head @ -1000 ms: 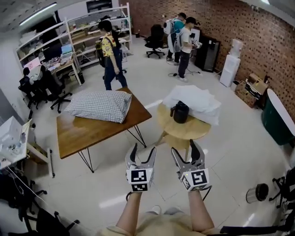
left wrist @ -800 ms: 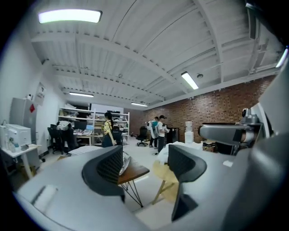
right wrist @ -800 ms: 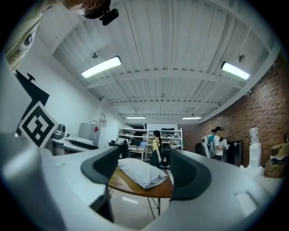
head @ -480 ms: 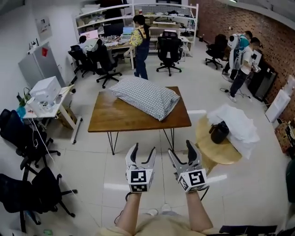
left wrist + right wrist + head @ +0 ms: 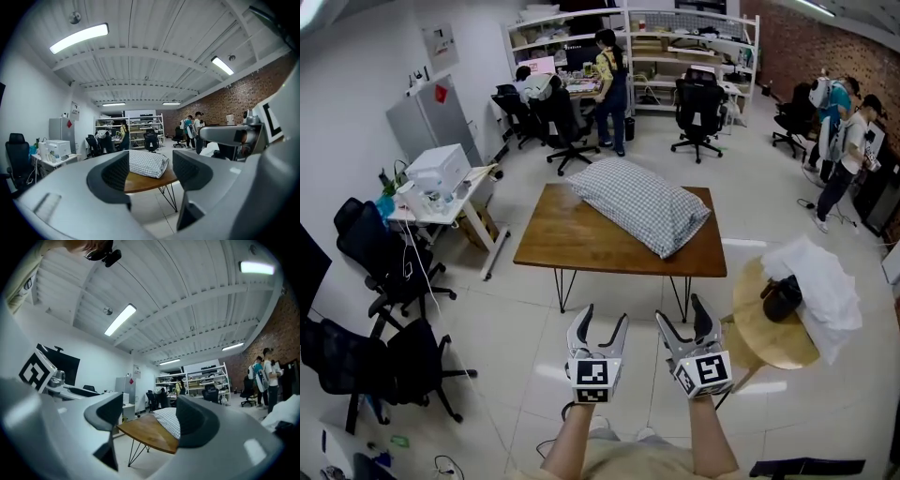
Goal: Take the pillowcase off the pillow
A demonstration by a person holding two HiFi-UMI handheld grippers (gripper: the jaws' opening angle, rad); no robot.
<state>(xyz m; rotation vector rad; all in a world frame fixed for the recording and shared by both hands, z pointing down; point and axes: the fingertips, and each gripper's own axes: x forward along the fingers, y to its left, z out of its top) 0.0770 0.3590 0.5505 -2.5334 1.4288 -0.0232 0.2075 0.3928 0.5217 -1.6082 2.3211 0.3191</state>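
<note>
A pillow in a grey checked pillowcase (image 5: 642, 202) lies on the far right part of a rectangular wooden table (image 5: 581, 246), a few steps ahead of me. Both grippers are held low in front of my body, well short of the table. My left gripper (image 5: 605, 319) is open, its jaws closing a little with nothing between them. My right gripper (image 5: 682, 314) stands open and empty. In the left gripper view the pillow (image 5: 147, 163) shows far off between the jaws of the left gripper (image 5: 151, 169). The right gripper view shows the pillow (image 5: 168, 420) on the table (image 5: 145, 433) beyond the right gripper (image 5: 147, 417).
A round wooden table (image 5: 769, 339) at the right carries a white cloth heap (image 5: 817, 279) and a black object (image 5: 783, 298). Black office chairs (image 5: 380, 261) and a small white table with a printer (image 5: 441, 169) stand at the left. People stand by the far shelves (image 5: 609, 80) and at the right wall.
The view has swung round: the wooden table with the pillow now sits straight ahead, and the round table has slid to the right. Both grippers keep their place in front of me.
</note>
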